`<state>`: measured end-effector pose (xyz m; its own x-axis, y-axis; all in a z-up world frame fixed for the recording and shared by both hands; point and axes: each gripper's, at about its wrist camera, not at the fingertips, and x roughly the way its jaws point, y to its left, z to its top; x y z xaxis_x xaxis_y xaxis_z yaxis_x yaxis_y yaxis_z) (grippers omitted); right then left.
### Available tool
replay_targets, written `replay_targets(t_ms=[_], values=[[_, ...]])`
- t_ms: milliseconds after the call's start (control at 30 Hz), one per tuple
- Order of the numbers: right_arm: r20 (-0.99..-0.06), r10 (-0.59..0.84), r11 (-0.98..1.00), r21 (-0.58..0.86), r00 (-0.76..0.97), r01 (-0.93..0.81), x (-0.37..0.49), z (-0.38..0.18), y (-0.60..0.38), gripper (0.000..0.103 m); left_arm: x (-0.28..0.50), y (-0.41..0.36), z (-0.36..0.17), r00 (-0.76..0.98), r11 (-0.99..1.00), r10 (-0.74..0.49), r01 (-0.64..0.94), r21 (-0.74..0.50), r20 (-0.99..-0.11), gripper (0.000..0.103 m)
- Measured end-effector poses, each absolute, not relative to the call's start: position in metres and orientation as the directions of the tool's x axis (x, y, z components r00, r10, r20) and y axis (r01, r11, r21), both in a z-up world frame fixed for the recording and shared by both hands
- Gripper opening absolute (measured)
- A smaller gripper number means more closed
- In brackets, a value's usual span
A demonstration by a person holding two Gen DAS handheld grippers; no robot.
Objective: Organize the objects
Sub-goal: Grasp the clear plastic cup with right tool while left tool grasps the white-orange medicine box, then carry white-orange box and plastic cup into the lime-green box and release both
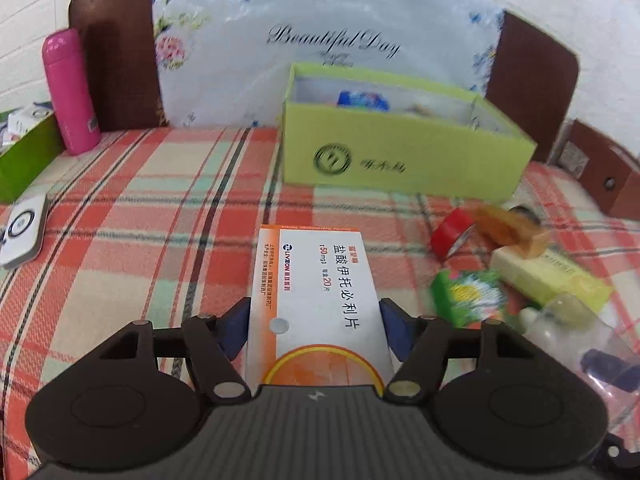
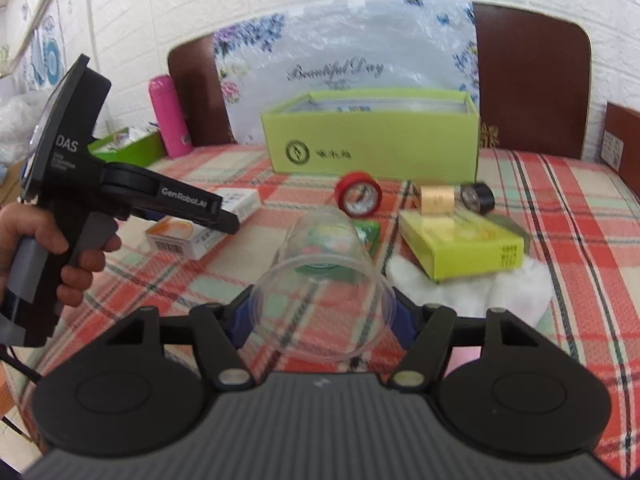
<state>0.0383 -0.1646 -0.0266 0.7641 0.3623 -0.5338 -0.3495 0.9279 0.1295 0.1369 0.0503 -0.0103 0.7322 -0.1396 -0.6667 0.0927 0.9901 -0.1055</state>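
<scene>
Plaid cloth in red, cream and green covers the worktop. The left gripper has its jaws closed on a white-and-orange medicine box, blue pads pressed against both long sides; the right wrist view shows this box low over the cloth, though whether it touches cannot be told. The right gripper clamps a clear plastic cup lying on its side, rim toward the camera, held between the blue pads. A hand grips the handle of the left tool. Behind, an open lime-green box stands against a floral board, something blue and blurred inside it. Near it lie a red tape roll, a small jar with a black cap, a yellow-green carton and a green packet. A pink flask stands upright at the far left, beside a green tray.
</scene>
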Motion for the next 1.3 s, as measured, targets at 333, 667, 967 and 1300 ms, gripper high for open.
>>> replay_targets(t_ms=[333, 667, 967, 1300], values=[[-0.386, 0.329, 0.941, 0.051, 0.862, -0.336, 0.092, 0.027, -0.182, 0.066, 0.165, 0.027, 0.061, 0.815, 0.97, -0.242, 0.191, -0.15, -0.527, 0.07], [-0.344, 0.266, 0.962, 0.037, 0.901, -0.27, 0.203, 0.041, -0.196, 0.066, 0.264, 0.018, 0.089, 0.844, 0.977, -0.212, 0.169, -0.13, -0.492, 0.07], [-0.383, 0.259, 0.964, 0.038, 0.887, -0.265, 0.295, 0.01, -0.174, 0.067, 0.33, 0.02, 0.061, 0.842, 0.986, -0.166, 0.133, -0.1, -0.513, 0.071], [-0.456, 0.232, 0.967, 0.013, 0.859, -0.254, 0.303, -0.02, -0.168, 0.103, 0.318, 0.039, 0.041, 0.836, 0.99, -0.131, 0.087, -0.107, -0.534, 0.085]])
